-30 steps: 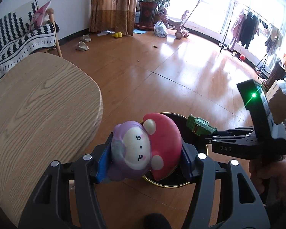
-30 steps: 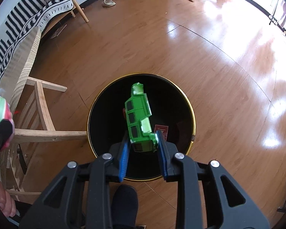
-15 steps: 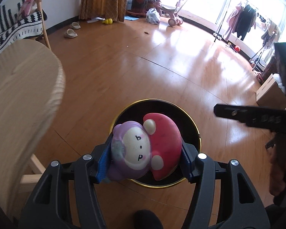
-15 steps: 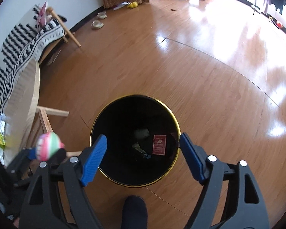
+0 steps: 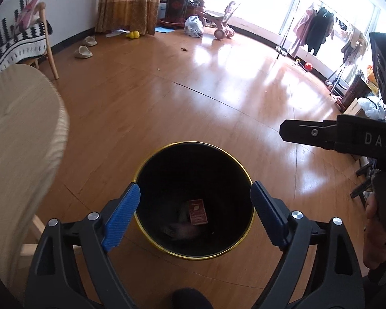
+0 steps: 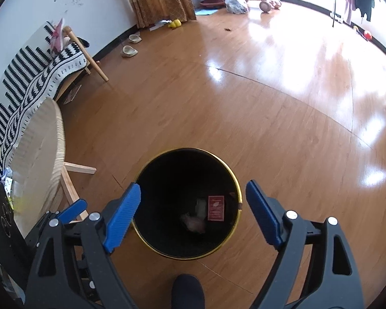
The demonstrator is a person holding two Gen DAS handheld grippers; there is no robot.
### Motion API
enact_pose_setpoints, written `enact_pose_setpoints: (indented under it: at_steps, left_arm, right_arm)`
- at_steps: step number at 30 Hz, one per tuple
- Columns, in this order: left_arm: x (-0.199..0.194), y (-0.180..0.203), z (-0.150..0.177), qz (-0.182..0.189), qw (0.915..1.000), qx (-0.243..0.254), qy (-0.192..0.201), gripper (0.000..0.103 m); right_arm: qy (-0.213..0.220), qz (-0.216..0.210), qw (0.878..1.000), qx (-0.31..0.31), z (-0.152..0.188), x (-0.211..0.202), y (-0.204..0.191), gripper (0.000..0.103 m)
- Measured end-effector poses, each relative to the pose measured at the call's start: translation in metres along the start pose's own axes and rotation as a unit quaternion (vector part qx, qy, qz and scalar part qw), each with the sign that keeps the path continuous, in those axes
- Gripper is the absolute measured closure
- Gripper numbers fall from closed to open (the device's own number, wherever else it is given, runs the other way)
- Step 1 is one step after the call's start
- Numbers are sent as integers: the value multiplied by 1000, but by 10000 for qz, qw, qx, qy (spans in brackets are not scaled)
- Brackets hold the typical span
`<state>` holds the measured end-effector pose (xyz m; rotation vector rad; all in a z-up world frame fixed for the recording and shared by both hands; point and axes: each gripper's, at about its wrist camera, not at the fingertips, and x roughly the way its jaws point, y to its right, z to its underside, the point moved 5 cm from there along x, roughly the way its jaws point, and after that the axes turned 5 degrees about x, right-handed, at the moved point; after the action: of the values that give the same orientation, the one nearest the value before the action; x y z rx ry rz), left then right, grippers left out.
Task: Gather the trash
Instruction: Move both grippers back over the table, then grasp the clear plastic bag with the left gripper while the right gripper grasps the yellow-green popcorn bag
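While their jaws widen, left gripper (image 5: 195,215) and right gripper (image 6: 193,212), both empty, angled down over bin (image 5: 151,237).

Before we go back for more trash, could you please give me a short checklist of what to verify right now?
1. Left hand-held gripper empty, jaws opening: ok.
2. Right hand-held gripper empty, jaws opening: ok.
3. Round black bin with gold rim upright on the wooden floor: ok.
4. Dropped items inside the bin: a red card and a pale lump show at the bottom; which toy is which, cannot tell.
5. Nothing caught on the bin rim: ok.
6. More trash on the pale round wooden table: cannot tell; its far edge is cluttered and cropped.
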<state>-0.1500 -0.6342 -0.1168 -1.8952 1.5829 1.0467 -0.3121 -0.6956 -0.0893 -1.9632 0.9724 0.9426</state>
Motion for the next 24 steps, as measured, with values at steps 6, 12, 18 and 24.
enact_pose_setpoints:
  at_steps: [6,12,18,24]
  left_arm:
    - [-65,-49,2,-400,9983,-302,311,12]
    - [-159,-139,27,-1136,9874,-888,652,11]
    - [-260,-247,88,-2082,9593,-1672,920,11]
    - [-341,-346,169,-3277,9135,-2245,877,11]
  right_arm:
    - [74,-318,9980,-535,4,-8,-76,20]
    - [8,-883,9857,-1433,29,-7,-201,20]
    - [-318,-1454,9622,-2282,85,5,-340,20]
    - [-479,-1797,9363,-2979,141,7,-447,20]
